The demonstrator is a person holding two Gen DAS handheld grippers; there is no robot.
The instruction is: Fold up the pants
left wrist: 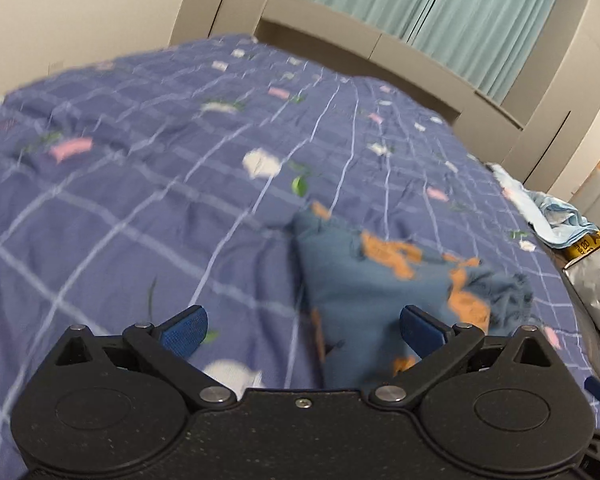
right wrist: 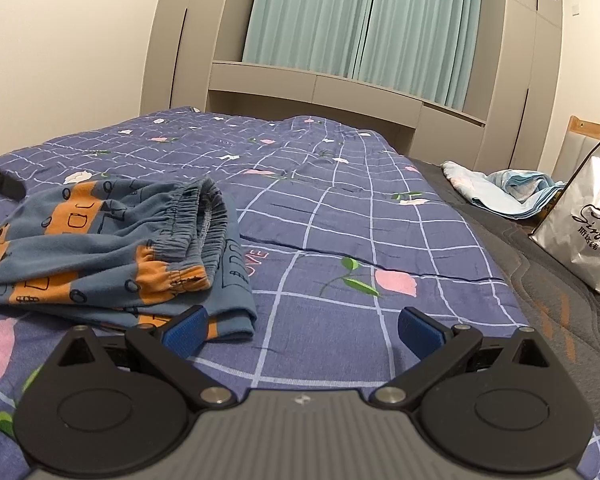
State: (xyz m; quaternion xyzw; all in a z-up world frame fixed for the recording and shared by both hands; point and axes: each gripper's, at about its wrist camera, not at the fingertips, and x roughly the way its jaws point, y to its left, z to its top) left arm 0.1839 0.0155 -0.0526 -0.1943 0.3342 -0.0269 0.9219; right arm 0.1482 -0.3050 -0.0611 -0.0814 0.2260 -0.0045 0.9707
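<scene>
My left tongs (left wrist: 303,326) are spread wide with nothing between the blue pads (left wrist: 185,330), hanging low over the bed. The pants (left wrist: 380,292) lie just ahead of them, a blue heap with orange patches, bunched and partly under the right-hand pad (this view is smeared, so I cannot tell whether the pad touches the cloth).

My right tongs (right wrist: 303,326) are also wide apart and hold nothing. In the right view the pants (right wrist: 112,248) sit ahead and to the left, crumpled on the quilt (right wrist: 380,220), with the elastic waistband (right wrist: 204,216) gaping upward and one hem lying just beside the left pad (right wrist: 186,330). The quilt is purple-blue with a pale grid and pink flowers.

Further out, a light blue cloth (right wrist: 508,188) lies rumpled at the bed's right edge, and a silver shopping bag (right wrist: 584,224) stands near it. Beyond the bed hang teal curtains (right wrist: 360,28) above grey cabinets (right wrist: 316,88).
</scene>
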